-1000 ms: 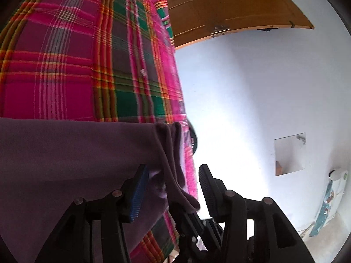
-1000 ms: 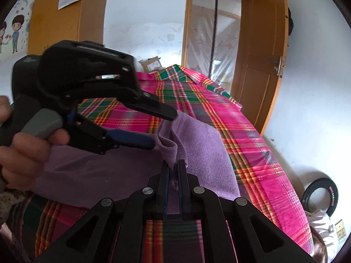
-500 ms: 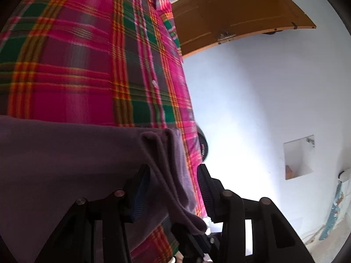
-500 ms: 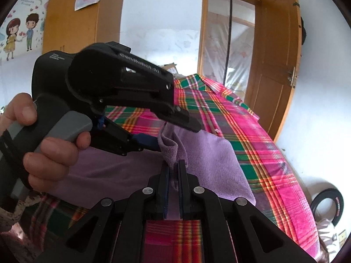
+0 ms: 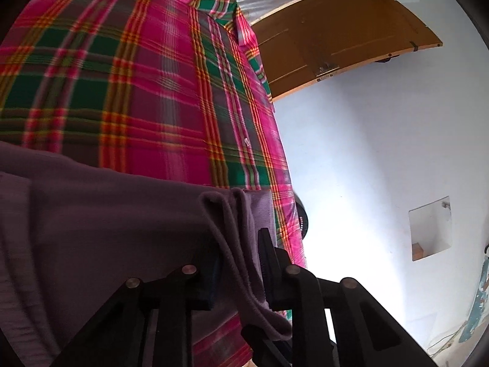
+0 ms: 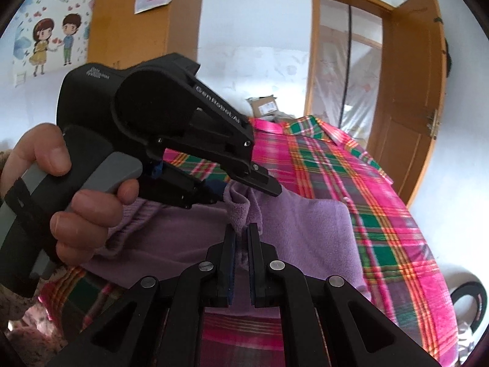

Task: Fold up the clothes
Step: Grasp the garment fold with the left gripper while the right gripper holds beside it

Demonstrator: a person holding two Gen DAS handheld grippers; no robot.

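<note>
So here's where it stands: the soft purple fleece garment [image 6: 311,238] is lifted off the bed with the pink-and-green plaid cover [image 6: 360,183], bunched at a doubled-over edge where both tools meet. The right tool [image 6: 241,263] has its 2 fingers pressed nearly together with a ridge of the fleece pinched between them. The left tool [image 5: 237,263], seen in the left wrist view, has its fingers closed in around a thick rolled fold of the same cloth, so it's pinching too, though a little less tightly by the look of it. In the right wrist view you can see the person's left hand [image 6: 70,202] squeezing the grey trigger of that tool.

How far along? My guess is mid-fold: at least 2 layers of fabric are stacked at the gripped edge, and the rest of the garment drapes down toward the bed. How many folds are in already I can't tell, since most of the cloth hangs out of sight. What's left, I'd say, is laying it flat and squaring it up.

Containers: no basket or bin in view, just a cardboard box [image 6: 264,107] at the far end of the bed, contents not visible.
</note>
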